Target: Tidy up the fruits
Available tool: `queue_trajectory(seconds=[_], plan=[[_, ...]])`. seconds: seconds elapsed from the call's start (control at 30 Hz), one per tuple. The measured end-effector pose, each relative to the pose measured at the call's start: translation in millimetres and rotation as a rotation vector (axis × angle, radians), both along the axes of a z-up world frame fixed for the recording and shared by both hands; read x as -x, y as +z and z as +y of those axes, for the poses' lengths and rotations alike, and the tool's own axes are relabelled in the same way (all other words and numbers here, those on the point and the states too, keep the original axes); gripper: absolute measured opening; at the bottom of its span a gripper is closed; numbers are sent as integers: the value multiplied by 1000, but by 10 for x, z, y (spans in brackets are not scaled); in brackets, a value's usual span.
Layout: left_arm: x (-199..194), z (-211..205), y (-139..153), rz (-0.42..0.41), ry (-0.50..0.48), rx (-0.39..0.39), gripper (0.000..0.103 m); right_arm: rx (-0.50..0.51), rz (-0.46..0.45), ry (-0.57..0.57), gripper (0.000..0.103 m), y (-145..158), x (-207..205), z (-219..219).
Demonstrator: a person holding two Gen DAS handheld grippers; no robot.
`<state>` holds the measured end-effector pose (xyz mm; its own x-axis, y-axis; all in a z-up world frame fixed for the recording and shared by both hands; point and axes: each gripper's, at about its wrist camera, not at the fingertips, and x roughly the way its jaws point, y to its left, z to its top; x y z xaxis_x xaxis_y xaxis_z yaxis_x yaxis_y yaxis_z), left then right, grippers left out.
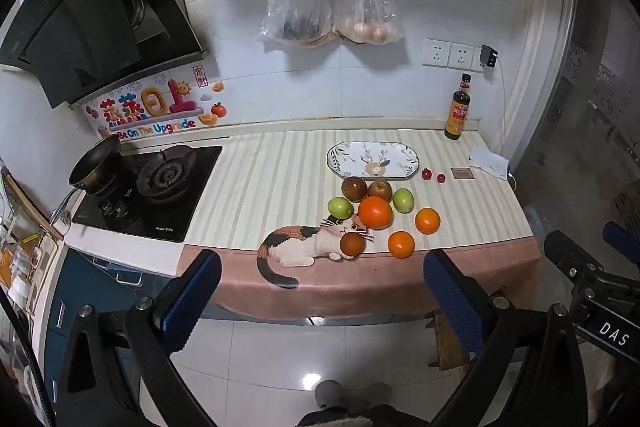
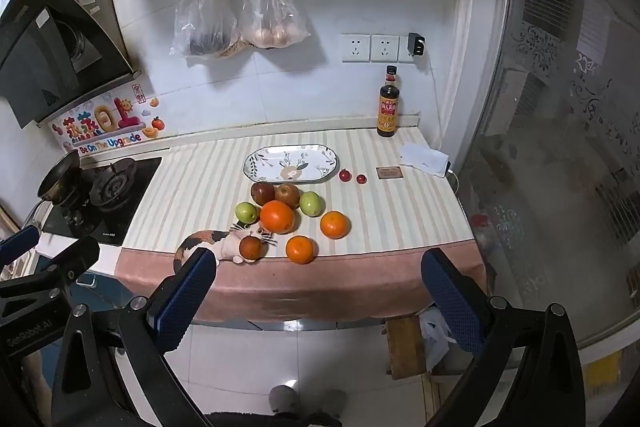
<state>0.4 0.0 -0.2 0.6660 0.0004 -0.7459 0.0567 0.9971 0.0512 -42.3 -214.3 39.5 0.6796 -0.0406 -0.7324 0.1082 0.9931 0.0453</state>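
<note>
An empty oval patterned plate (image 1: 373, 159) (image 2: 291, 163) lies on the striped counter cloth. In front of it sit a big orange (image 1: 375, 212) (image 2: 277, 216), two smaller oranges (image 1: 427, 221) (image 1: 401, 244), two green apples (image 1: 340, 207) (image 1: 403, 200), two red apples (image 1: 354, 188) (image 1: 379, 190) and a dark red fruit (image 1: 352, 244) (image 2: 251, 247). Two small red fruits (image 1: 426, 173) (image 2: 345, 175) lie right of the plate. My left gripper (image 1: 320, 291) and right gripper (image 2: 318, 291) are open, empty, held off the counter's front edge.
A dark sauce bottle (image 1: 458, 113) (image 2: 388, 107) stands at the back right by the wall. A small brown card (image 1: 462, 173) and white paper (image 1: 489, 157) lie at the right. A gas hob with a pan (image 1: 98, 163) is on the left. Bags and scissors hang on the wall.
</note>
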Motion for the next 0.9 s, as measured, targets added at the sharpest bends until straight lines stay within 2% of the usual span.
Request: queue_trajectory(seconds=[0.9], plan=[[-29, -37, 38, -13, 1, 3, 103, -15, 7, -3, 103, 13, 28, -87]])
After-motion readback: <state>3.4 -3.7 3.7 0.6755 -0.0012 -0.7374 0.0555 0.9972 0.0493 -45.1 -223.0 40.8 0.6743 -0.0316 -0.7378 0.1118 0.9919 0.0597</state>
